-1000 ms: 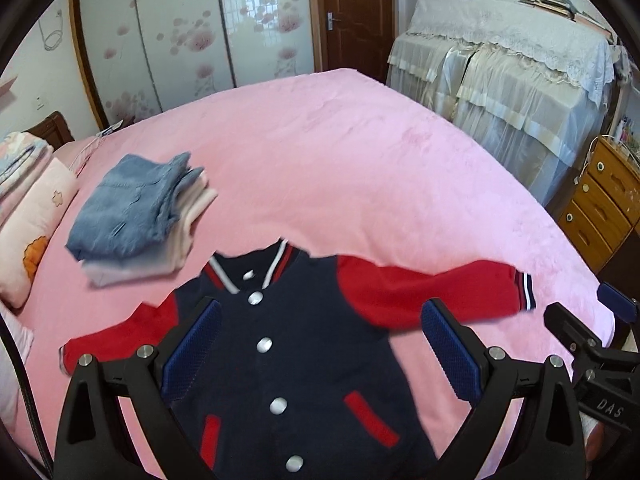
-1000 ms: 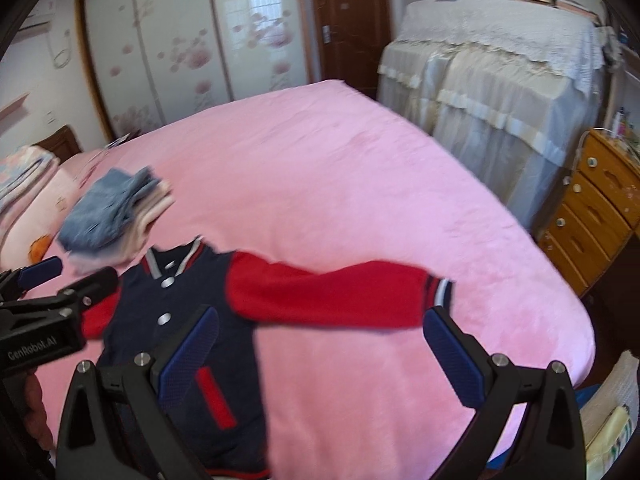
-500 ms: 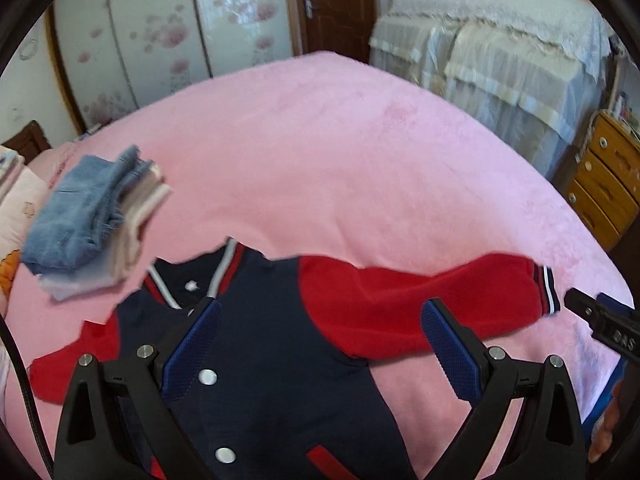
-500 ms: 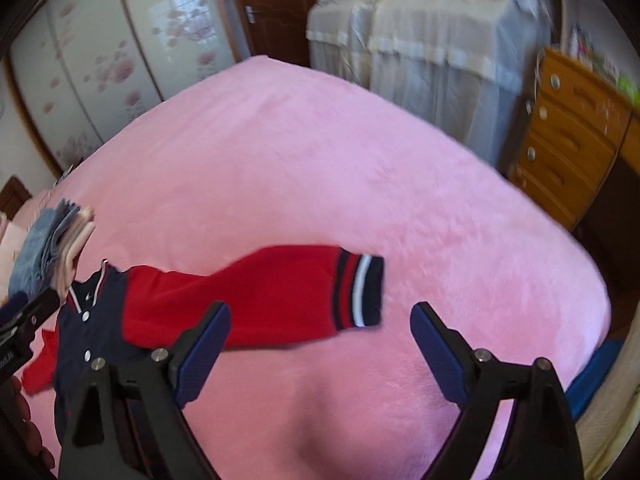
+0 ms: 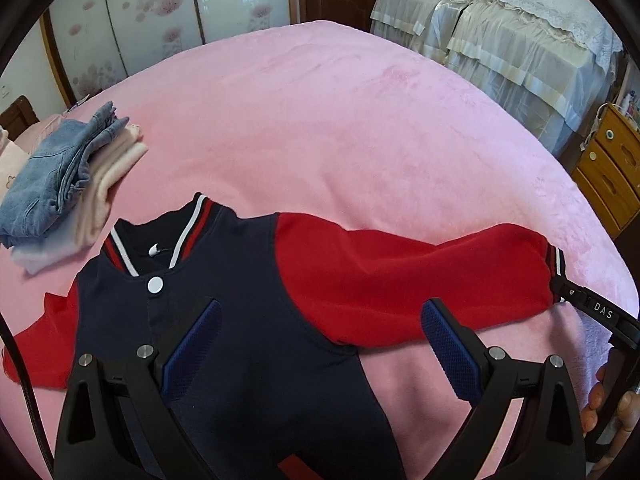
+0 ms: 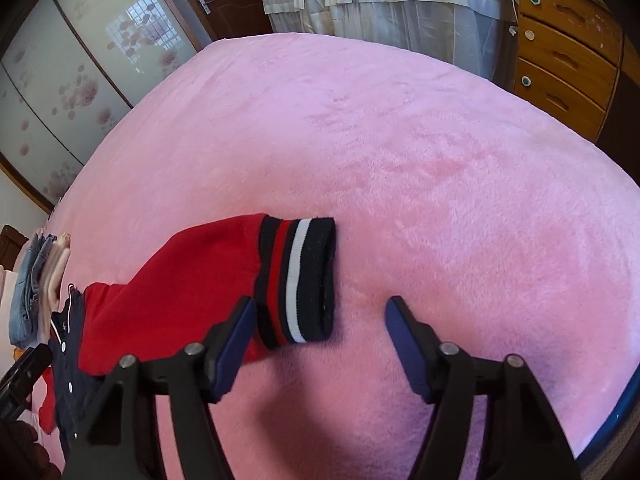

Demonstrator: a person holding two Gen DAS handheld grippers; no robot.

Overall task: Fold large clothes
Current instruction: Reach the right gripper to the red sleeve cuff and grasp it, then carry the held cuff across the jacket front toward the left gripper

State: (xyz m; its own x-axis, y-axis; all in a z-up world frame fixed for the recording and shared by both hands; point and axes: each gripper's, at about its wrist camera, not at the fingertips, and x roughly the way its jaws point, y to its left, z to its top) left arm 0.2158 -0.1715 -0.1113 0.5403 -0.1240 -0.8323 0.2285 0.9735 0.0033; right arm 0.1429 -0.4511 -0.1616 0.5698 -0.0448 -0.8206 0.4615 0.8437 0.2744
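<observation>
A navy varsity jacket (image 5: 248, 320) with red sleeves lies face up on the pink bed (image 5: 340, 120), sleeves spread out. My left gripper (image 5: 320, 344) is open above the jacket's chest, by the right shoulder seam. My right gripper (image 6: 320, 344) is open, low over the bed, with the striped cuff (image 6: 298, 280) of the right sleeve (image 6: 180, 292) just beyond its left finger. The right gripper also shows at the sleeve's end in the left wrist view (image 5: 592, 312). Nothing is held.
A stack of folded clothes with denim on top (image 5: 60, 184) lies at the left by the pillows. A wooden drawer chest (image 6: 560, 52) and a lace-covered piece of furniture (image 5: 500, 40) stand beyond the bed's right edge.
Both grippers have moved lower and closer to the jacket. The right gripper has swung right to the sleeve cuff, which now lies between its fingers' reach.
</observation>
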